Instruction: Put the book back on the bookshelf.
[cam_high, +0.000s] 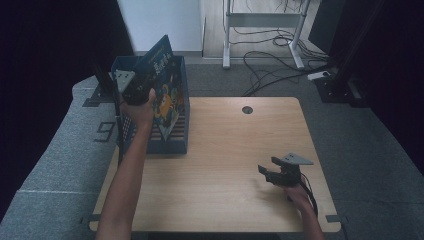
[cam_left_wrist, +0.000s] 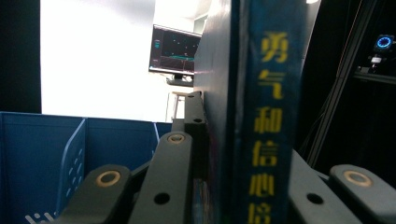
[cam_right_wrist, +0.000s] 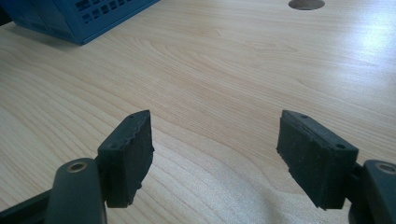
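- The left gripper (cam_high: 142, 90), carried in the person's left hand (cam_high: 137, 111), was clamped on a thin blue picture book with yellow lettering down its spine (cam_high: 165, 87); in the left gripper view its black jaws pressed the book (cam_left_wrist: 261, 116) from both sides.
- The book stood tilted, its top corner leaning to the far right, and sat partly inside a blue perforated plastic file box (cam_high: 177, 142) at the far left of the table.
- In the left gripper view, the box's blue divider wall (cam_left_wrist: 72, 158) lay to the left of the jaws, and a lit monitor (cam_left_wrist: 175, 49) stood in the far background.
- The right gripper (cam_high: 267, 172), held in the person's right hand (cam_high: 299, 192), hovered low at the near right, well apart from the box; its jaws stood wide with nothing between them.
- In the right gripper view, the rubber pads (cam_right_wrist: 133, 149) framed bare light wooden tabletop (cam_right_wrist: 224, 74); a corner of the box (cam_right_wrist: 74, 18) appeared at upper left.
- A round cable hole (cam_high: 247, 110) pierced the table near its far edge.
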